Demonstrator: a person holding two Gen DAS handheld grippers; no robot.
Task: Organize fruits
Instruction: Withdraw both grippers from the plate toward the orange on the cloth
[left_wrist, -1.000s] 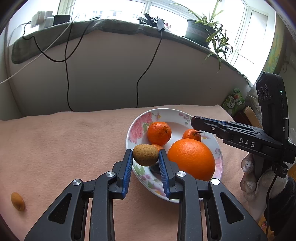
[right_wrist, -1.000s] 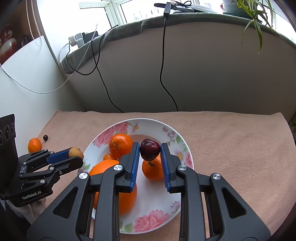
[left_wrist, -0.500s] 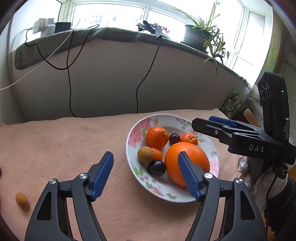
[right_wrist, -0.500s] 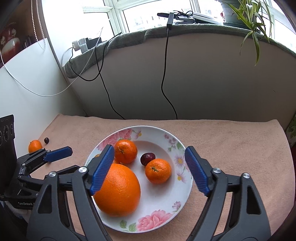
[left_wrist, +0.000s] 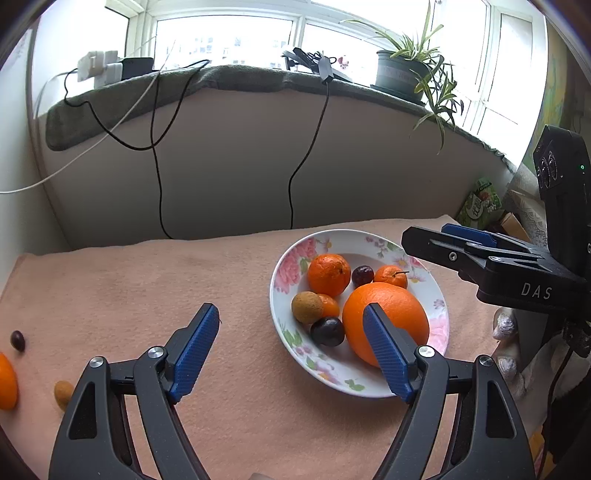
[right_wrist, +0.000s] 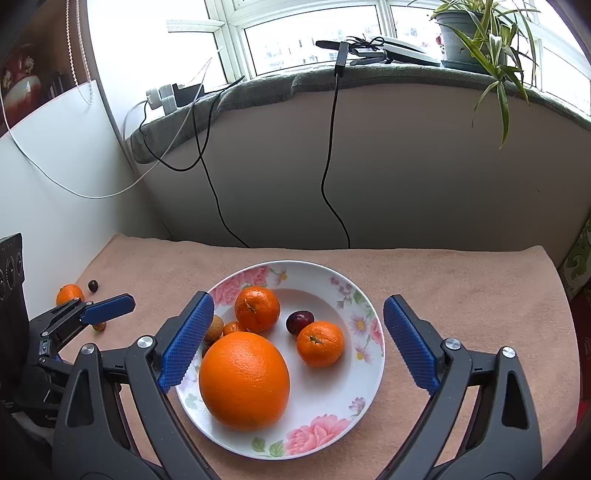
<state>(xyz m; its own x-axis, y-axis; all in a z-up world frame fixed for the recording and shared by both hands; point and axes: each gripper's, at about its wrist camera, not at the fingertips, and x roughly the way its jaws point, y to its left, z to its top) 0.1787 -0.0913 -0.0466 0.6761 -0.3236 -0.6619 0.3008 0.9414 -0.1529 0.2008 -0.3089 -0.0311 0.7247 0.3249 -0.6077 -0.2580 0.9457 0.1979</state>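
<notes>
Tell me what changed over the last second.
Both tools let go and pulled back from the floral white plate: left tool released the brown round fruit, right tool released the dark red plum. Both are open. Big orange and tangerines stayed.

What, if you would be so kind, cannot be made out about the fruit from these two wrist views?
- Small orange fruit on the peach cloth: left wrist view, cut by the left edge.
- Brown fruit off the plate: right wrist view, mostly behind the left tool.
- Dark round fruit on the floral plate: unseen in the right wrist view, behind the big orange.
</notes>
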